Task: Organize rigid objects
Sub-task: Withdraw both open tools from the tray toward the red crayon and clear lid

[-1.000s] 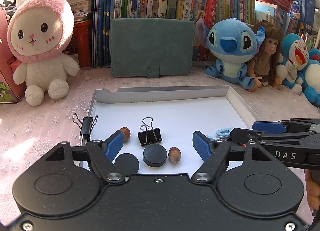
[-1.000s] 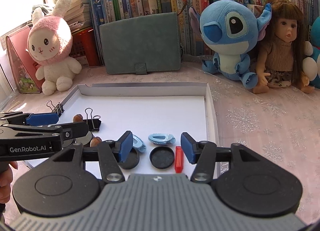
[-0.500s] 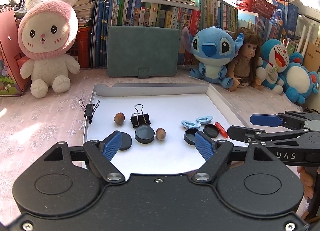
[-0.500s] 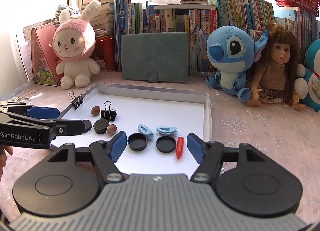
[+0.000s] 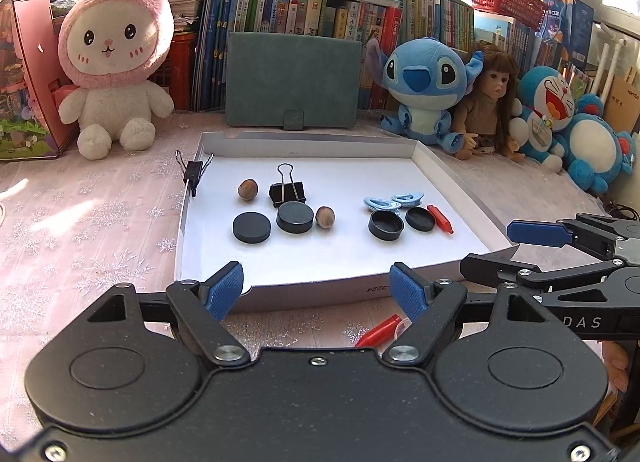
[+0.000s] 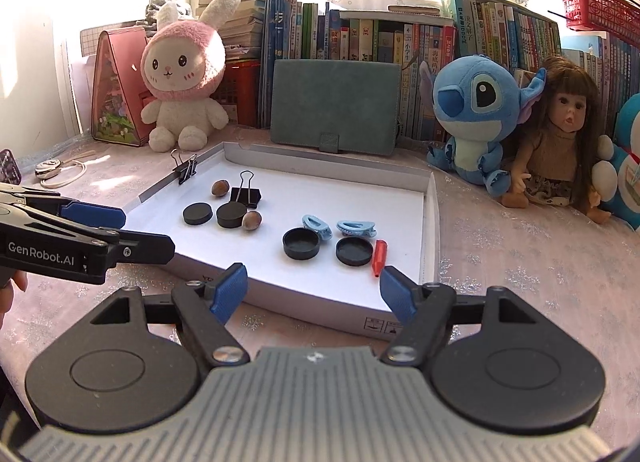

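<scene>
A shallow white box tray (image 5: 452, 178) (image 6: 430, 222) holds small objects: two black discs (image 5: 251, 227) (image 6: 197, 214), two nuts (image 5: 247, 189) (image 6: 251, 220), a black binder clip (image 5: 287, 192) (image 6: 245, 195), two black caps (image 5: 385, 225) (image 6: 301, 243), two light-blue hair clips (image 5: 381, 204) (image 6: 317, 224) and a red piece (image 5: 439, 224) (image 6: 379, 257). Another binder clip (image 5: 193, 172) (image 6: 185, 169) grips the tray's left rim. My left gripper (image 5: 318, 290) and right gripper (image 6: 314, 294) are open and empty, both in front of the tray's near edge. A second red piece (image 5: 378, 335) lies on the cloth outside the tray.
Plush rabbit (image 5: 114, 62), teal case (image 5: 292, 82), Stitch plush (image 5: 424, 90), doll (image 5: 490, 102) and books stand behind the tray. A lanyard (image 6: 56, 172) lies at far left. Lace tablecloth (image 6: 520, 262) surrounds the tray.
Both grippers have drawn back and up from over the tray to in front of its near edge. The objects in the tray have not moved.
</scene>
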A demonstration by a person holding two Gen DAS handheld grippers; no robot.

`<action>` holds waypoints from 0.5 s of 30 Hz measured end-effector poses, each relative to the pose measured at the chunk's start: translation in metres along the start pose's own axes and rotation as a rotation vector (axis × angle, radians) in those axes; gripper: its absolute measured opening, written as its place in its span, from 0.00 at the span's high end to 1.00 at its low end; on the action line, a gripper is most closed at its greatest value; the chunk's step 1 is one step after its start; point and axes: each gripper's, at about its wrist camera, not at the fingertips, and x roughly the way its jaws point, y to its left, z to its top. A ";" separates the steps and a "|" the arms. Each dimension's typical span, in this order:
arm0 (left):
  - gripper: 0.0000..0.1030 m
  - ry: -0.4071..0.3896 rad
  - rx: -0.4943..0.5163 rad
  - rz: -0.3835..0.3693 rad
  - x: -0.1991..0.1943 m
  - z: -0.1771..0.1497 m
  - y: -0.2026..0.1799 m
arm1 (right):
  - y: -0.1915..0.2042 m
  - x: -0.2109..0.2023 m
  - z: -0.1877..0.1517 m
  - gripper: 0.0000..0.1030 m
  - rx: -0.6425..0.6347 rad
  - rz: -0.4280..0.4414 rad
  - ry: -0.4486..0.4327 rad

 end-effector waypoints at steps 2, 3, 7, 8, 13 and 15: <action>0.24 0.009 -0.007 -0.001 0.000 -0.006 0.001 | 0.002 0.000 -0.005 0.19 -0.011 0.008 0.004; 0.24 0.013 -0.008 0.000 0.000 -0.009 0.001 | 0.004 -0.001 -0.007 0.19 -0.017 0.012 0.005; 0.24 0.016 -0.012 0.015 -0.001 -0.017 0.003 | 0.008 -0.002 -0.015 0.18 -0.034 0.030 0.009; 0.24 0.017 -0.012 0.020 -0.001 -0.018 0.003 | 0.009 -0.002 -0.016 0.18 -0.039 0.038 0.011; 0.24 0.028 -0.015 0.039 0.000 -0.025 0.006 | 0.019 -0.003 -0.025 0.18 -0.081 0.064 0.017; 0.24 0.029 -0.012 0.048 0.000 -0.027 0.006 | 0.024 -0.002 -0.028 0.17 -0.101 0.074 0.021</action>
